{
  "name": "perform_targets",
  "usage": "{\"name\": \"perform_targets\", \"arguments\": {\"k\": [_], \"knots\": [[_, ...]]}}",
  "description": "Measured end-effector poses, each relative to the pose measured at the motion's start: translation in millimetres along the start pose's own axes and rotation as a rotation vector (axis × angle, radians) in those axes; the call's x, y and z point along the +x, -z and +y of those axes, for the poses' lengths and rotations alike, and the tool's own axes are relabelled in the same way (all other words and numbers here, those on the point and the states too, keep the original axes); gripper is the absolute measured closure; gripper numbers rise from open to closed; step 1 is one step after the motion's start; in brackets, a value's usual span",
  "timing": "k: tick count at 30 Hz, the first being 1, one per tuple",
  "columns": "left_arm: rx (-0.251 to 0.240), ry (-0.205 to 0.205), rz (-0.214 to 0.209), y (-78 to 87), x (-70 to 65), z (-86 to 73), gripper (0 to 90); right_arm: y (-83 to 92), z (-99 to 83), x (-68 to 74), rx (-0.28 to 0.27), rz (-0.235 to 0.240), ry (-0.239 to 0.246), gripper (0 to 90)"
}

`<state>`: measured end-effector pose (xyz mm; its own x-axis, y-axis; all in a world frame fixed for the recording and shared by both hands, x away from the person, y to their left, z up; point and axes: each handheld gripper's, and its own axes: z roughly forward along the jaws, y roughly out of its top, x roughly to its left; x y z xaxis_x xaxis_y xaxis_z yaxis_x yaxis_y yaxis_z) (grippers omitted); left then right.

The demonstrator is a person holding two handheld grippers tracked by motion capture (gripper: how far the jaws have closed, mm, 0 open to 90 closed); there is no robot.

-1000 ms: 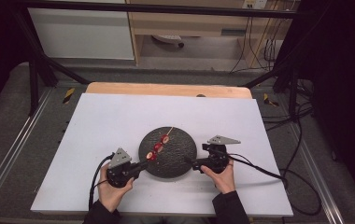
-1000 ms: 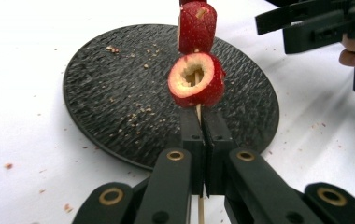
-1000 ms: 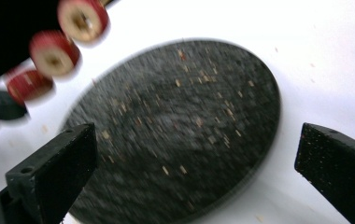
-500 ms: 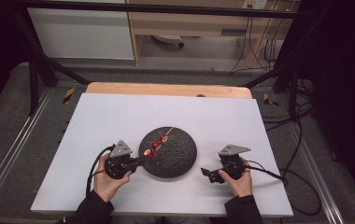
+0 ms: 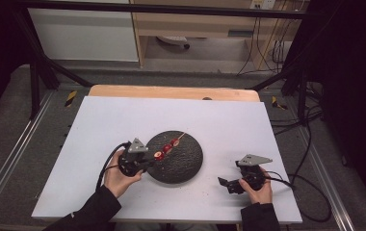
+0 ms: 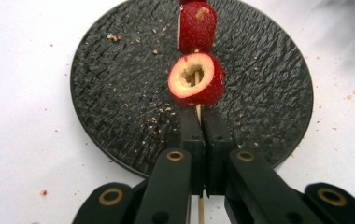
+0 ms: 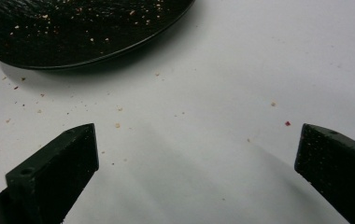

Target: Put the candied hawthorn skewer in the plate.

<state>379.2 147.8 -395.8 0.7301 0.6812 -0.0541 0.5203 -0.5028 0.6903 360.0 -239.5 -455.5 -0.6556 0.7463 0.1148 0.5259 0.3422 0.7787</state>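
Observation:
A round black textured plate (image 5: pixel 187 162) lies at the middle of the white table. Over it runs a thin wooden skewer (image 5: pixel 167 147) threaded with red fruit pieces. The nearest piece (image 6: pixel 196 80) shows a hollow pale core. My left gripper (image 5: pixel 147 163) is at the plate's left edge, its jaws shut on the bare stick end (image 6: pixel 199 112) just below that piece. My right gripper (image 5: pixel 227 184) is to the right of the plate, near the table's front. Its fingers (image 7: pixel 59 163) stand wide apart over bare table with nothing between them. The plate's edge (image 7: pixel 73 32) lies ahead of it.
Fine crumbs (image 7: pixel 117 125) are scattered on the plate and on the white sheet (image 5: pixel 229 125) around it. A wooden strip (image 5: pixel 171 92) borders the table's far edge. Black frame rails and cables (image 5: pixel 306 144) run along the sides.
My right gripper has pulled away from the plate's right edge, toward the right and the table's front. The left gripper has shifted slightly farther in at the plate's left edge, still holding the skewer.

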Motion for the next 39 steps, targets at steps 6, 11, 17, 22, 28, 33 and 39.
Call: {"name": "perform_targets", "arguments": {"k": [6, 11, 17, 22, 28, 33, 39], "knots": [[0.039, 0.002, 0.010, -11.3, -0.5, 6.4, 88.4, 3.5, -2.4, -3.2, -0.003, 0.000, -0.012, 0.5], [0.068, -0.007, 0.033, -19.8, -1.7, 7.5, 88.4, 4.9, -3.6, -5.0, -0.010, 0.002, -0.020, 0.5], [0.100, -0.015, 0.046, -29.3, -4.2, 3.4, 88.4, 4.4, -5.0, -4.9, -0.011, 0.005, -0.024, 0.5], [0.104, -0.011, 0.054, -33.4, -4.3, 3.3, 88.4, 5.2, -5.1, -5.2, -0.015, 0.005, -0.024, 0.5], [0.099, -0.016, 0.064, -40.3, -7.1, 1.5, 88.4, 5.8, -5.1, -5.3, -0.019, 0.007, -0.028, 0.5], [0.099, -0.018, 0.076, -45.5, -7.0, 0.3, 88.3, 5.2, -6.0, -6.0, -0.015, 0.005, -0.026, 0.5], [0.085, -0.016, 0.074, -45.8, -6.9, -1.0, 87.1, 5.3, -6.3, -6.0, -0.015, 0.005, -0.028, 0.5]]}}
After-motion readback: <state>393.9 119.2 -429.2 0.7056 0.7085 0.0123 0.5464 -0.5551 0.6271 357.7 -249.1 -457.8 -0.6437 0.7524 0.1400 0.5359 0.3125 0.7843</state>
